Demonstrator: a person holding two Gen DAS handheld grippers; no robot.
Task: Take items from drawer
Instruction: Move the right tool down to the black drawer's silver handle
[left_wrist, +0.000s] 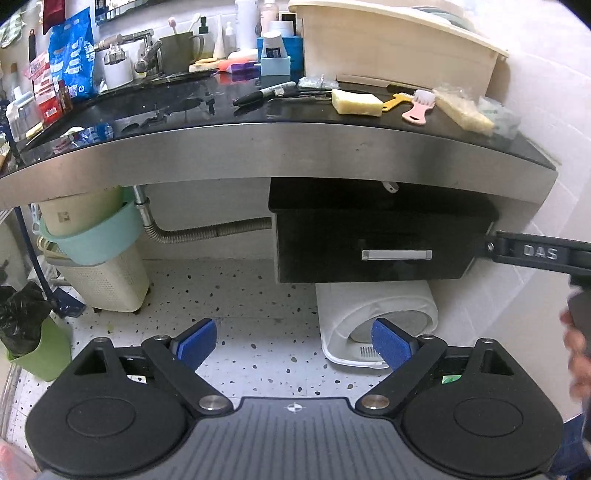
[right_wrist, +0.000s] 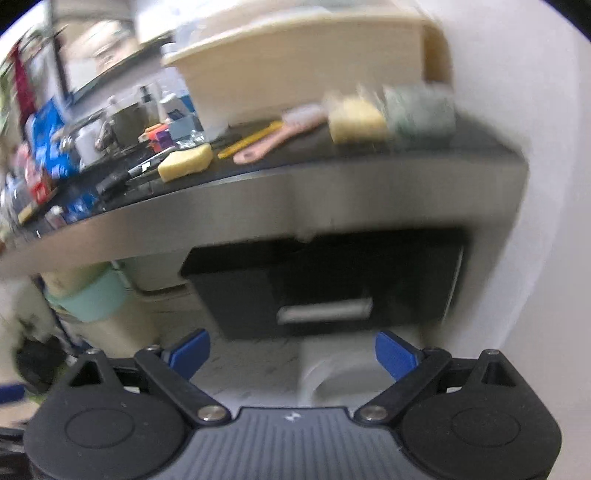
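Note:
A black drawer (left_wrist: 380, 240) with a silver handle (left_wrist: 397, 254) hangs under the black counter (left_wrist: 184, 107). It looks pulled out slightly; its inside is hidden. My left gripper (left_wrist: 293, 345) is open and empty, well back from the drawer and low over the floor. My right gripper (right_wrist: 291, 356) is open and empty, facing the drawer (right_wrist: 332, 288) and its handle (right_wrist: 325, 310) from just below; that view is blurred. The right gripper's finger (left_wrist: 535, 251) shows in the left wrist view beside the drawer's right edge.
On the counter lie a yellow sponge (left_wrist: 356, 103), a black marker (left_wrist: 264, 94), a pink brush (left_wrist: 419, 107) and a cream tub (left_wrist: 391, 44). Below stand a white appliance (left_wrist: 373, 321), a cream laundry basket (left_wrist: 107, 280), a drain hose (left_wrist: 207, 232) and a green bin (left_wrist: 37, 347).

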